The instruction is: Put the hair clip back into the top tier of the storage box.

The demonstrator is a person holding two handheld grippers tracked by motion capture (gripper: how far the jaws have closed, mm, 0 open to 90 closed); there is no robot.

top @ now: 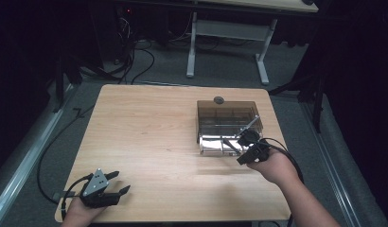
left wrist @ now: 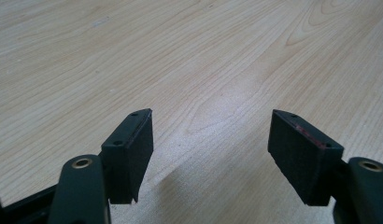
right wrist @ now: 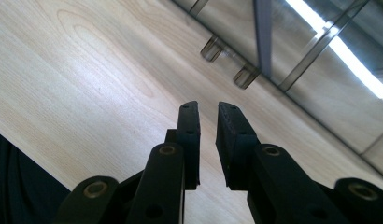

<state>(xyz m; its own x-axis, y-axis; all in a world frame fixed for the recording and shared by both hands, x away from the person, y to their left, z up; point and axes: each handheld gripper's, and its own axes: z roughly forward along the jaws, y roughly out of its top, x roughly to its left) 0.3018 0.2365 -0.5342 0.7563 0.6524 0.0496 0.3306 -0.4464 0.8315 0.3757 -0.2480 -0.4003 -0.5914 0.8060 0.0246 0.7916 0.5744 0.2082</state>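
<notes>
A smoky clear plastic box (top: pixel 228 116) with inner compartments stands on the right half of the wooden table (top: pixel 149 132). My right gripper (top: pixel 244 146) is at the box's front right corner, pointing at it. In the right gripper view its jaws (right wrist: pixel 208 109) stand a narrow gap apart with nothing between them, just short of the box wall (right wrist: pixel 329 88) and two small latch tabs (right wrist: pixel 245 74). My left gripper (top: pixel 122 181) rests at the table's front left corner. Its jaws (left wrist: pixel 210 126) are wide open over bare wood.
A small dark round disc (top: pixel 218 100) sits on the table just behind the box. Beyond the table are the white legs of another desk (top: pixel 191 52) and cables on the floor (top: pixel 135 56). The table's right edge (top: pixel 277 142) is close to my right hand.
</notes>
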